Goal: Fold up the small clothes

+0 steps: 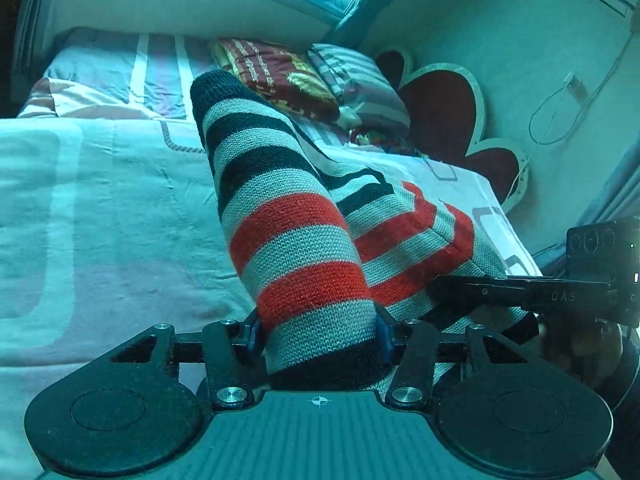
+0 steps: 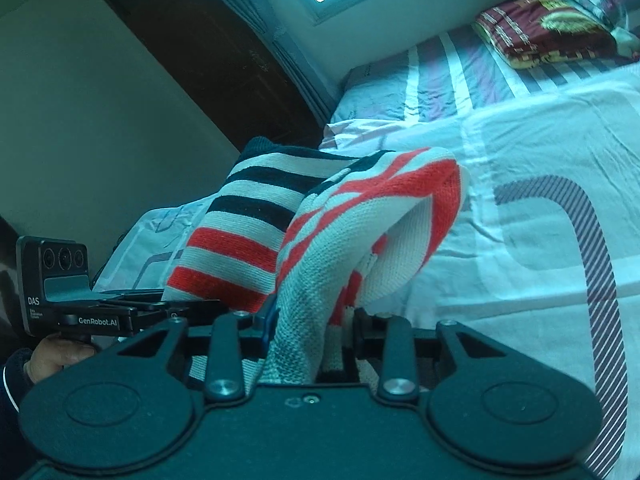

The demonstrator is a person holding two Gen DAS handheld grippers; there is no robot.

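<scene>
I am in the lifting step of a fold: my left gripper (image 1: 318, 336) clamps one bunched, tube-like part of the striped knit garment (image 1: 296, 216), its jaws half closed with the blue pads pressed into the wool on both sides, and my right gripper (image 2: 316, 320) pinches another gathered part of the same garment, its jaws narrower and tight on the knit. In the left wrist view the garment rises from between my jaws toward twelve o'clock, dark bands at the far end and red bands near me, while the rest spreads toward three o'clock, where my other gripper comes in from the edge of the frame. In the right wrist view the knit arches up and over toward one o'clock, with the sleeve-like part at eleven o'clock beside the left tool. The garment hangs off the bed sheet (image 1: 100, 200) at my end; whether its far part rests on the bed I cannot tell. Next, I judge, both held parts must be carried the same way and laid down flat so the halves meet evenly; uneven travel would twist the knit. No container shows: only a folded maroon blanket (image 1: 280, 76) and a striped pillow (image 1: 356, 80) at twelve o'clock by the headboard.
</scene>
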